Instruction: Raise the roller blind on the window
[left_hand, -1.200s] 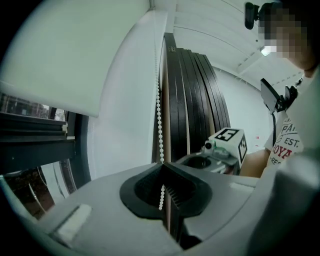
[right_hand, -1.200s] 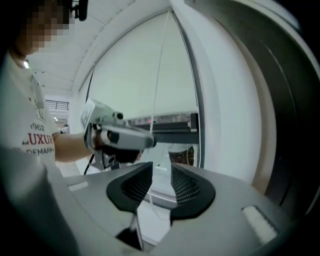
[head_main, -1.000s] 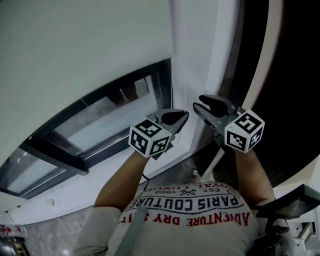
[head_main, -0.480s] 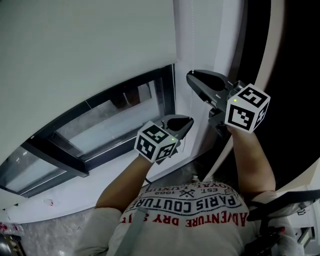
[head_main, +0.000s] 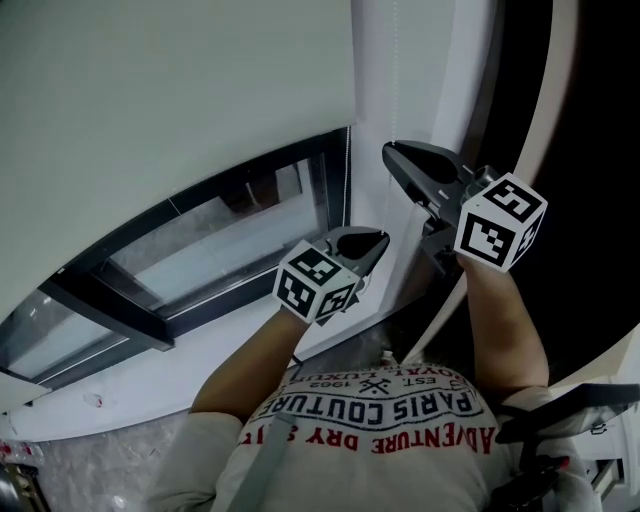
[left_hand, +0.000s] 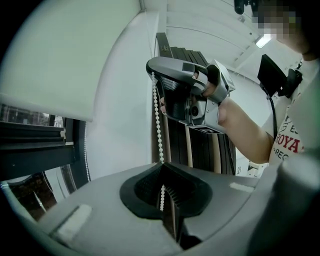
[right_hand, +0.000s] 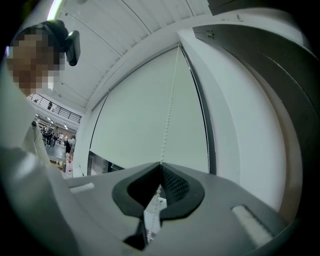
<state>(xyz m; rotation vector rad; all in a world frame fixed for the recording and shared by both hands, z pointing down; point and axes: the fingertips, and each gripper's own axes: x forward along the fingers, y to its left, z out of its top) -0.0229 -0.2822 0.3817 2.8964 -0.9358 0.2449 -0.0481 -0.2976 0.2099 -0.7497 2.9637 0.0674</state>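
plainly, the light, limp bead chain (left_hand: 159, 117) is clenched low by the left claw (head_main: 371, 241), higher by the just-closed right claw (head_main: 393, 153); beads should curb slipping.

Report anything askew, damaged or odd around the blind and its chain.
Nothing stands out. The roller blind has a straight bottom edge, and the bead chain hangs straight. The left gripper is shut on it; the right gripper, its jaws just closed, grips it higher up.
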